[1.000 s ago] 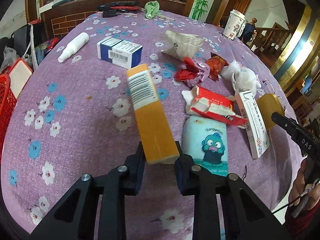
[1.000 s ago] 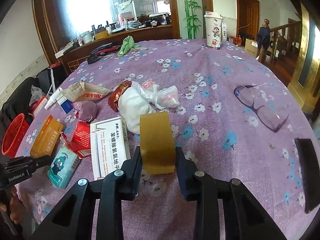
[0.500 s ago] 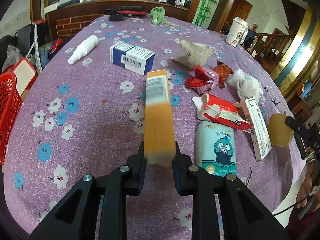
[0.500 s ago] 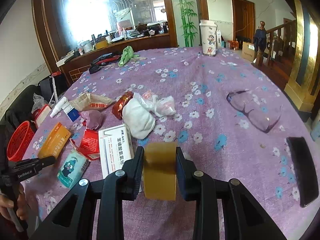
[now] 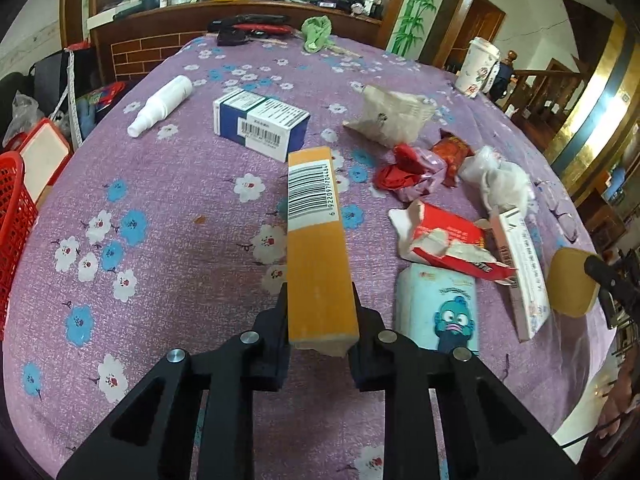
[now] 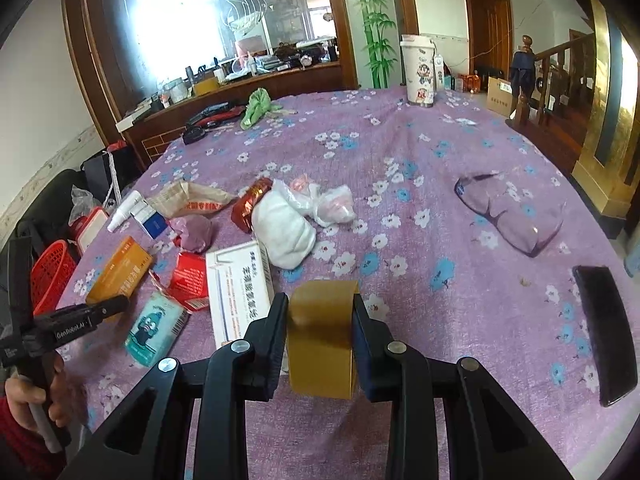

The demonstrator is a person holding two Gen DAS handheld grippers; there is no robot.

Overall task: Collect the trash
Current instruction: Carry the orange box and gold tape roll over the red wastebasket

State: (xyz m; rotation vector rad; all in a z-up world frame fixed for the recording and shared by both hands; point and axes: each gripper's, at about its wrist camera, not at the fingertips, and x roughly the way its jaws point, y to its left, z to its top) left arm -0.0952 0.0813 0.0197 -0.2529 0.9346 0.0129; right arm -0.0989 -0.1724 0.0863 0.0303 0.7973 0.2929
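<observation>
While most litter lay on the table (image 5: 168, 208), the left gripper (image 5: 320, 320) clamped an orange box (image 5: 318, 248) and the right gripper (image 6: 320, 332) a tape roll (image 6: 322, 336), both held above it; the red basket (image 5: 12, 208) waited at the table's left edge.

Matt orange cardboard box (image 5: 318, 256), printed barcode label. Glossy tan tape roll (image 6: 322, 338). Matt black plastic fingers (image 5: 270, 344), metal screws. Rough purple floral tablecloth (image 5: 160, 216). Crinkly glossy red wrapper (image 5: 454, 150). Clear smooth plastic glasses (image 6: 508, 212). Red plastic mesh basket (image 5: 12, 200).
</observation>
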